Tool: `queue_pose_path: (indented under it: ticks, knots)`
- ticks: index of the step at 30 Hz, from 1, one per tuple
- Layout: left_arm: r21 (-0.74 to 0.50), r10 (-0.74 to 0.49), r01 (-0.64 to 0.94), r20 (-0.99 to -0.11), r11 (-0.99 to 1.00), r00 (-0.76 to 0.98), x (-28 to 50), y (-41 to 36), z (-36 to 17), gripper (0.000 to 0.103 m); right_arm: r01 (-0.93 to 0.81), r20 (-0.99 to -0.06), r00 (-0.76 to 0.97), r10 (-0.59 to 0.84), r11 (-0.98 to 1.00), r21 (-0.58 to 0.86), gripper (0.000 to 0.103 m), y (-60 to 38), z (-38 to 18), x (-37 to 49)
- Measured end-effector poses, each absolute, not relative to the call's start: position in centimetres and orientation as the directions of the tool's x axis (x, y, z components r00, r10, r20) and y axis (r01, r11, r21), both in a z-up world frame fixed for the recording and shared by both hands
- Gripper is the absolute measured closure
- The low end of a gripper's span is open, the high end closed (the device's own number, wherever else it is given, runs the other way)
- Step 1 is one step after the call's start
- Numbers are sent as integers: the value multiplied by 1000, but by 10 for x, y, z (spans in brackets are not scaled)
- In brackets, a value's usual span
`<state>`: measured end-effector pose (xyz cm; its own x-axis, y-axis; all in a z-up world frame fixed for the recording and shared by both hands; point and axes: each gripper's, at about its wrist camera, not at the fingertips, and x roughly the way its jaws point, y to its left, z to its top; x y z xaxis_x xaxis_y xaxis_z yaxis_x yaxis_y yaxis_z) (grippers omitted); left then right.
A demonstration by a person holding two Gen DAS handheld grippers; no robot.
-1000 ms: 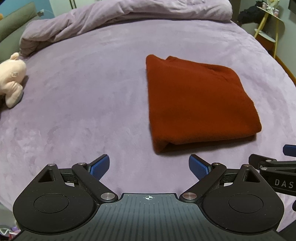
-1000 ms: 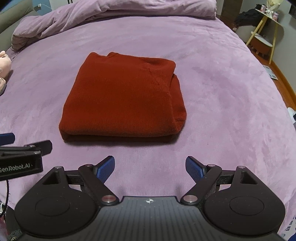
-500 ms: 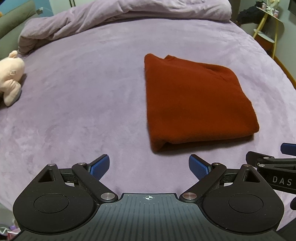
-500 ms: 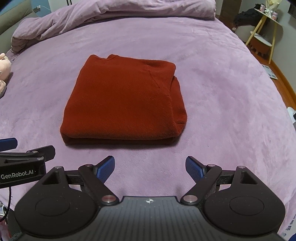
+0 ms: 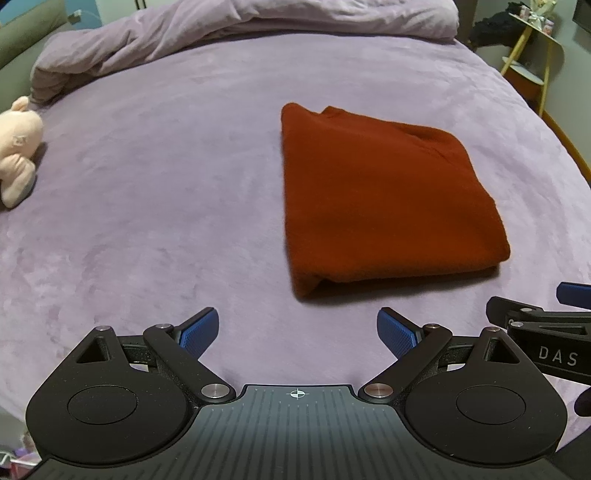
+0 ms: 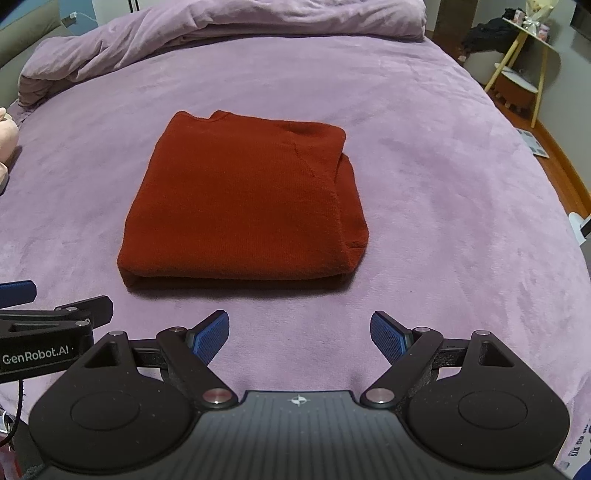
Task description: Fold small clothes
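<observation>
A rust-red garment (image 6: pixel 243 206) lies folded into a neat rectangle on the purple bed cover (image 6: pixel 443 184). In the left wrist view the same garment (image 5: pixel 380 199) sits ahead and to the right. My left gripper (image 5: pixel 297 330) hangs open over bare cover, short of the garment's near left corner, with nothing between its blue pads. My right gripper (image 6: pixel 299 332) is open too, just in front of the garment's near edge and not touching it. Each gripper shows at the other view's side edge.
A bunched purple duvet (image 5: pixel 240 33) lies along the far end of the bed. A pale plush toy (image 5: pixel 16 147) rests at the left edge. A yellow-legged side table (image 6: pixel 524 62) stands beyond the bed at the far right, with wooden floor (image 6: pixel 565 173) beside it.
</observation>
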<state>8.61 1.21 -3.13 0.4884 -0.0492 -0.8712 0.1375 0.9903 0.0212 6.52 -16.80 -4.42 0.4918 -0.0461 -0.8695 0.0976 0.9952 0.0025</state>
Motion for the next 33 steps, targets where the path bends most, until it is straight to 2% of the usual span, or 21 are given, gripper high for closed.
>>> queue_pose_path:
  ticks: [33]
  knots:
    - [-29,-92,141,-880,990,467,84,10,-32,7,113,-866,496,-70,994,-16,19,-168,-42,62]
